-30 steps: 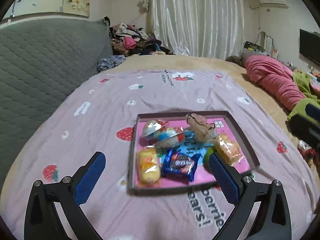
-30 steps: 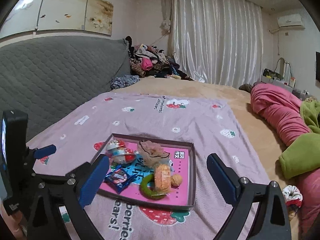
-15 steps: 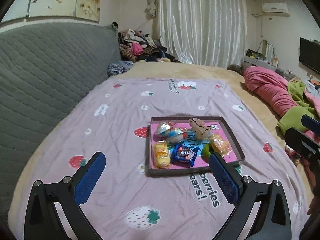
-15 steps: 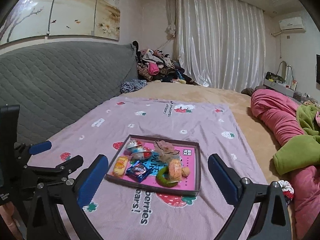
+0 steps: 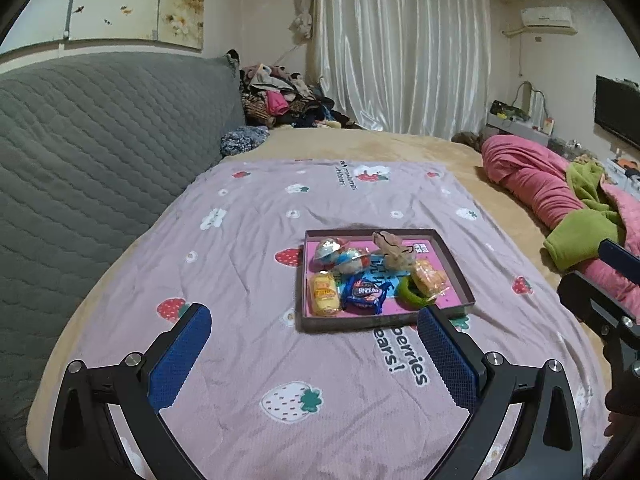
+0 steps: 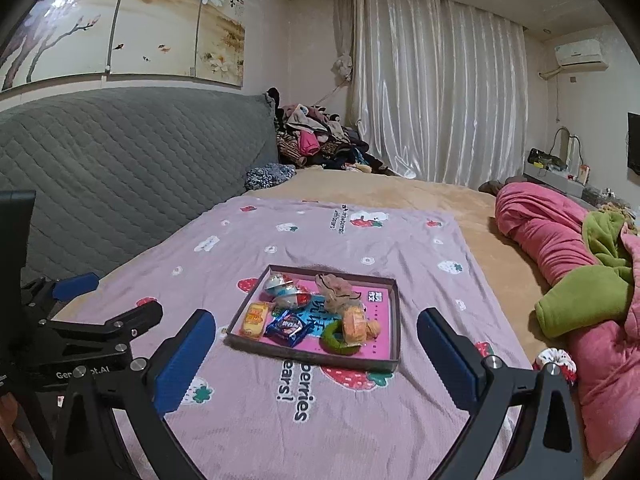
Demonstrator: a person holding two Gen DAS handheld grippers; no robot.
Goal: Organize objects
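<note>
The tray (image 5: 460, 276) of snacks sits mid-frame on the purple blanket (image 5: 248, 232). Both the left gripper (image 5: 314, 354) and right gripper (image 6: 316, 354) gape wide, empty. Only the right view shows a walnut (image 6: 374, 329) behind the green ring (image 6: 334, 340).

Our left tool (image 5: 314, 354) has black angular arms with silver screws, each finger faced with a textured blue pad (image 5: 180, 360). Our right tool (image 6: 316, 356) matches it: black frame, blue pads (image 6: 448, 360), silver screw heads, and partly legible white lettering on the neighbouring body.
</note>
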